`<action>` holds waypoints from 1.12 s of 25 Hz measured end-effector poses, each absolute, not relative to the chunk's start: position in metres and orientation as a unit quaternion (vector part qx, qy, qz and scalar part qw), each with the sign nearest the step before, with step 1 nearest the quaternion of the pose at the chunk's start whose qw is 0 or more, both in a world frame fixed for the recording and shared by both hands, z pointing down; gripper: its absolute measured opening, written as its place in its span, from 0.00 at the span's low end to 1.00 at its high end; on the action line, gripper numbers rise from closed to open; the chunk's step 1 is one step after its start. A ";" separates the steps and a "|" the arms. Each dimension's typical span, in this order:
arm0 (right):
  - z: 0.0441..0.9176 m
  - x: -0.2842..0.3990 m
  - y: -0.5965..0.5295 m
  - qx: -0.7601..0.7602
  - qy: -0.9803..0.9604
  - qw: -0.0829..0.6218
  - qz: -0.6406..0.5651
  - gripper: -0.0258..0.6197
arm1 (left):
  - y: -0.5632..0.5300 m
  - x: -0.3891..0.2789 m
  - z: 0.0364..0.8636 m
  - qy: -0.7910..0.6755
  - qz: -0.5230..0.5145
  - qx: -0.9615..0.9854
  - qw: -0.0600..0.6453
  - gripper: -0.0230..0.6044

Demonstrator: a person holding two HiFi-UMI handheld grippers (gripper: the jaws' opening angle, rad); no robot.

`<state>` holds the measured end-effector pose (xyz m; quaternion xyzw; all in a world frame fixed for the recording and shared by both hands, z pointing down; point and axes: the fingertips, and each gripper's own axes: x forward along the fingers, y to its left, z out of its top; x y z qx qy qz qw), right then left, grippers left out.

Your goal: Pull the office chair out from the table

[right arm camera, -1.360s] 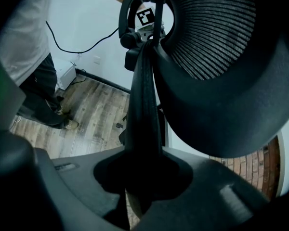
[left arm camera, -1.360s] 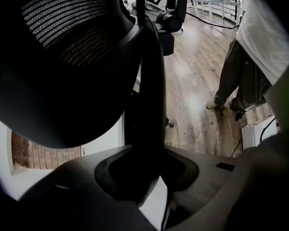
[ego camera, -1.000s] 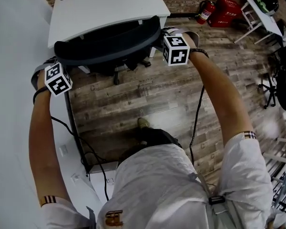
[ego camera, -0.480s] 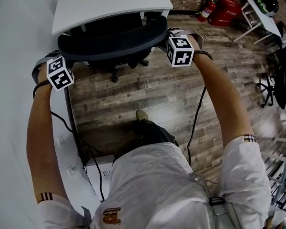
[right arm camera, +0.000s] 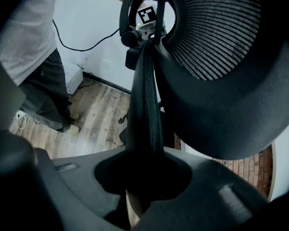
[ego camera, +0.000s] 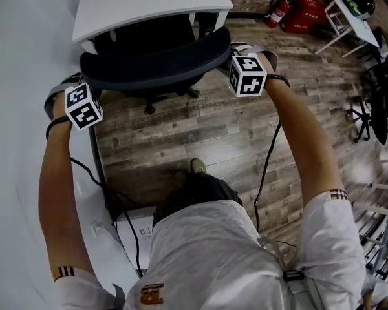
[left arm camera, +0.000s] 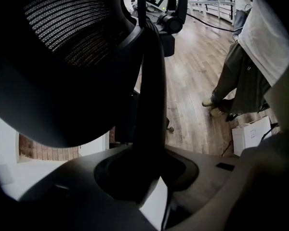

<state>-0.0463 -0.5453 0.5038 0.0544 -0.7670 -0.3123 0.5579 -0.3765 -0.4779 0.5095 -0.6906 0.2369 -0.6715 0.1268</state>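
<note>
A black office chair stands at the front edge of the white table, its seat still partly under the top. My left gripper is shut on the left end of the backrest's top rim, and my right gripper is shut on the right end. In the left gripper view the dark rim runs up from between the jaws of the left gripper, with the mesh back at the left. The right gripper view shows the same rim clamped in the right gripper.
Wooden floor lies between the chair and the person's feet. A white box and cables sit by the light wall at the left. A fire extinguisher, red cases, a small white table and another black chair stand at the right.
The chair has rolled out from under the table toward the person. Both grippers have come back with it, still clamped on the backrest rim.
</note>
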 end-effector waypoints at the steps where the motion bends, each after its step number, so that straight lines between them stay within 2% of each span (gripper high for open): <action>1: 0.504 -0.045 -0.541 0.053 -0.767 0.558 -0.312 0.14 | -0.473 -0.375 0.510 0.236 -0.671 -0.691 0.126 0.21; 11: 0.505 -0.037 -0.490 0.046 -0.766 0.554 -0.322 0.14 | -0.419 -0.367 0.500 0.254 -0.679 -0.677 0.125 0.21; 28: 0.503 0.012 -0.357 0.032 -0.771 0.545 -0.328 0.14 | -0.283 -0.317 0.502 0.264 -0.687 -0.668 0.106 0.22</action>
